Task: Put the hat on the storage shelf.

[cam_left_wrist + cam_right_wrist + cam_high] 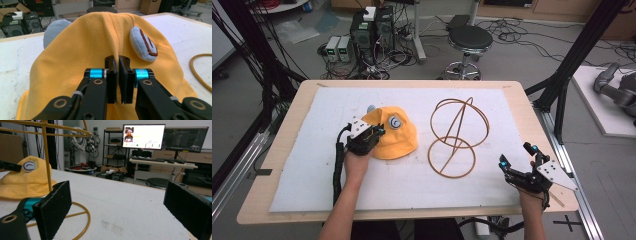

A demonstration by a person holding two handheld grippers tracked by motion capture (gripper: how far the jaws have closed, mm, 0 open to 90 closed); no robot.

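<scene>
Fingers of left gripper clenched on hat fabric, right gripper released, wire stand between them

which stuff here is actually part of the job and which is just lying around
In the job, as far as the pictures suggest:
- yellow hat, its fabric pinched by the left tool
- wire hat stand beside the hat on the white mat
- right tool, open, holding nothing

Lying about:
- black stool beyond the table
- computer boxes and cables on the floor
</scene>
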